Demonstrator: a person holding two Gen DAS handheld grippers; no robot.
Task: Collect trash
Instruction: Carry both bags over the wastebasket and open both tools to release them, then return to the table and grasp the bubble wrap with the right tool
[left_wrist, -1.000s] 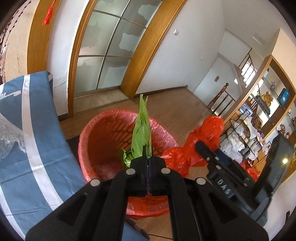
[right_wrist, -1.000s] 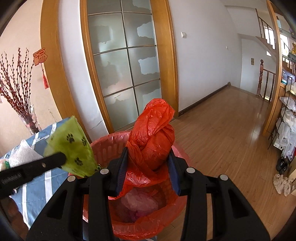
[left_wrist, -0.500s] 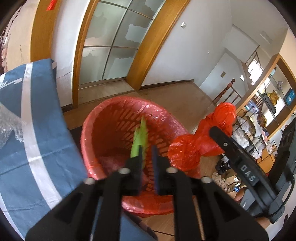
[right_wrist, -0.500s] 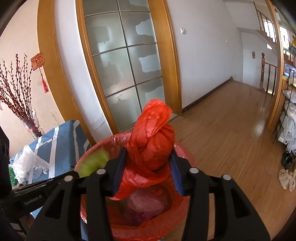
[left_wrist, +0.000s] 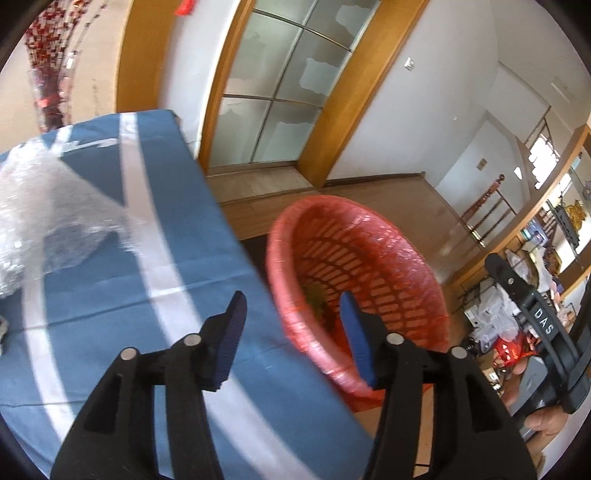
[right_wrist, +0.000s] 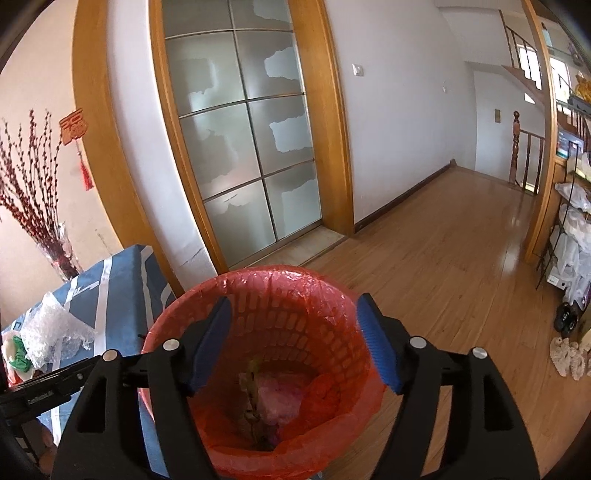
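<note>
Wooden flooring (right_wrist: 443, 258) runs past a frosted glass door (right_wrist: 243, 147), and on it stands the red-lined wastebasket (right_wrist: 343, 354), just beside a blue-clothed table (left_wrist: 110, 295). Inside the basket lie a red bag (right_wrist: 325, 391), pink plastic and green scraps. Above its mouth the right gripper (right_wrist: 295, 339) is opening, nothing between its jaws. At the basket's table-side rim the left gripper (left_wrist: 291, 332) is opening too, empty. Bubble wrap (left_wrist: 48, 214) lies on the table.

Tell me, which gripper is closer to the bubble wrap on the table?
Left. The left gripper hangs over the table's edge, jaws opening, beside the bubble wrap. The right gripper, also opening, hangs over the bin.
</note>
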